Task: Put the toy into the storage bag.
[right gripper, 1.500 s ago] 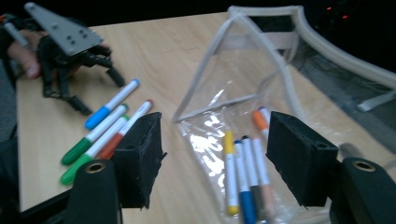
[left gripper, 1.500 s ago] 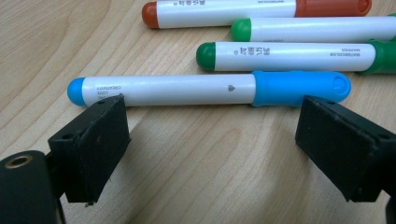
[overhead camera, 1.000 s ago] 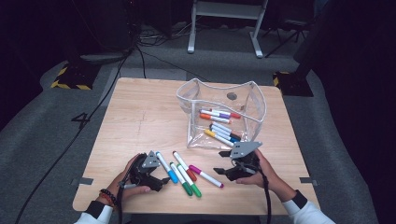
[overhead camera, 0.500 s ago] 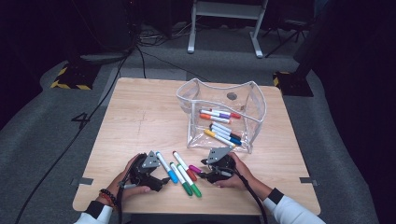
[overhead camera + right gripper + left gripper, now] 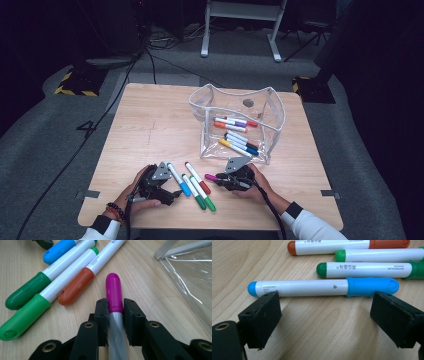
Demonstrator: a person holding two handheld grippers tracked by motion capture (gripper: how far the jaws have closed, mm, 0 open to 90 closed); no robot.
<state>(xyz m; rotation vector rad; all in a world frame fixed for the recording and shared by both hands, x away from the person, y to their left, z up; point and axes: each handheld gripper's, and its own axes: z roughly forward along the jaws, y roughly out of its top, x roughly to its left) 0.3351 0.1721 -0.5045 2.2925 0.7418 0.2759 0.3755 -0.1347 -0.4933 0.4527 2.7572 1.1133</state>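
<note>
My right gripper (image 5: 115, 308) has just been closing, and its pads now press both sides of the magenta marker (image 5: 114, 291), which lies flat on the desk (image 5: 150, 125) with its cap pointing to 12 o'clock in the right gripper view. At 10 o'clock from that cap lie the red marker (image 5: 82, 282) and two green markers (image 5: 47, 296), side by side. The clear pouch (image 5: 235, 125), with more markers inside, stands at 12 o'clock from my right hand (image 5: 250, 180) in the high view. My left gripper (image 5: 324, 315) rests with its jaws wide apart, gripping nothing; the blue marker (image 5: 322, 287) lies crosswise just beyond its pads.
</note>
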